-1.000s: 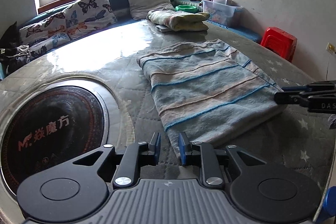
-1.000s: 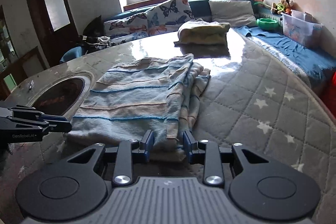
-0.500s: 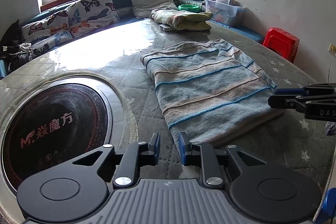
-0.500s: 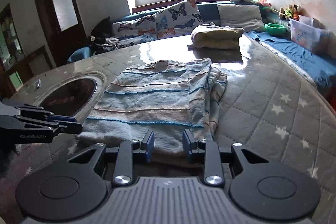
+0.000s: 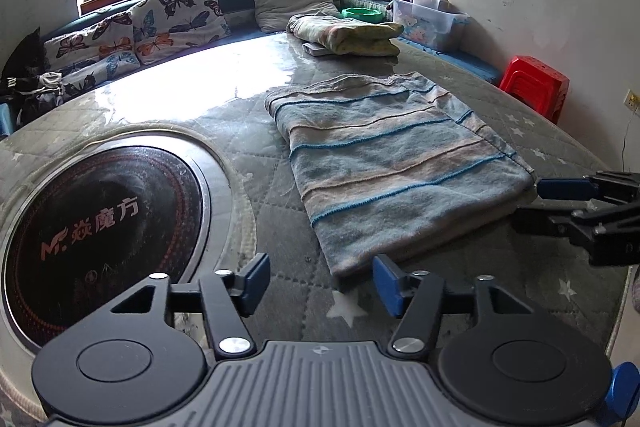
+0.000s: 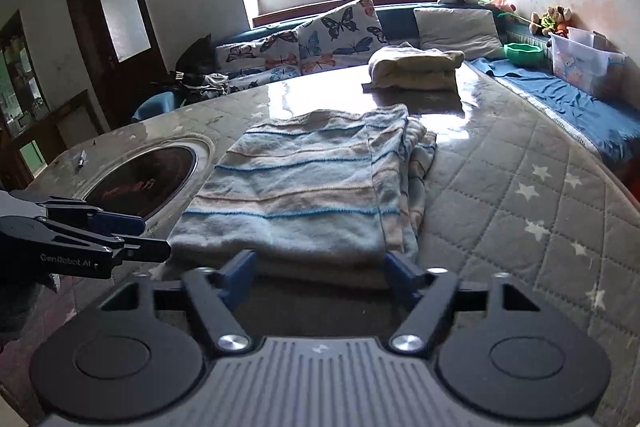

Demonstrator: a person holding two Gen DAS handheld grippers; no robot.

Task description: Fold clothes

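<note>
A folded blue-and-beige striped garment [image 5: 396, 163] [image 6: 304, 191] lies flat on the quilted star-pattern table cover [image 5: 552, 267] [image 6: 520, 187]. My left gripper [image 5: 320, 285] stands open just short of the garment's near left corner, with nothing between its fingers. My right gripper [image 6: 320, 273] is open at the near edge of the garment, fingers spread to either side and holding nothing. From the left wrist the right gripper [image 5: 532, 201] shows at the garment's right corner. From the right wrist the left gripper [image 6: 148, 237] shows beside the garment's left edge.
A round black cooktop [image 5: 92, 227] [image 6: 140, 183] is set into the table left of the garment. A second folded cloth [image 5: 348, 35] [image 6: 416, 67] lies at the table's far side. Butterfly cushions [image 5: 136, 27], a clear bin [image 5: 428, 21] and a red stool [image 5: 536, 87] line the walls.
Both grippers went from shut to open, letting go of the garment's near edge. They drew back slightly and the garment now lies flat on the table.
</note>
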